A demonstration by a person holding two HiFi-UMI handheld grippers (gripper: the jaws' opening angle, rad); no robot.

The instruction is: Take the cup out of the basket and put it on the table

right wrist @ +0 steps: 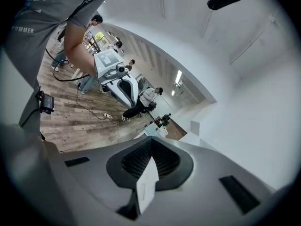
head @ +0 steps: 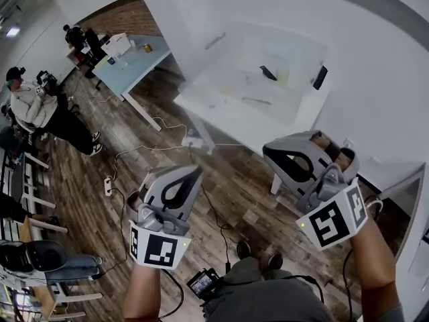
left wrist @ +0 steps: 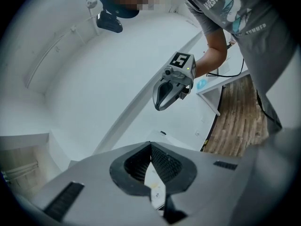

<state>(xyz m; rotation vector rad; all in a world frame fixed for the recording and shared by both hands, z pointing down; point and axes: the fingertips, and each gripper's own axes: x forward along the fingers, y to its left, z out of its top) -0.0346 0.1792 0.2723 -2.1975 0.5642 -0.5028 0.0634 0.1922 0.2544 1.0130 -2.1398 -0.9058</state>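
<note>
Two raised arms, left forearm (head: 143, 291) lower left, right forearm (head: 376, 260) lower right, left gripper (head: 194, 171) and right gripper (head: 267, 151) mid-frame, jaws of both pressed together, nothing held, wood floor (head: 154, 149) beneath.

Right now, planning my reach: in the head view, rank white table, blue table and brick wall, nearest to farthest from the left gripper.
1. The white table, just ahead of the left gripper.
2. The blue table, beyond it, upper left.
3. The brick wall, behind the blue table.
</note>
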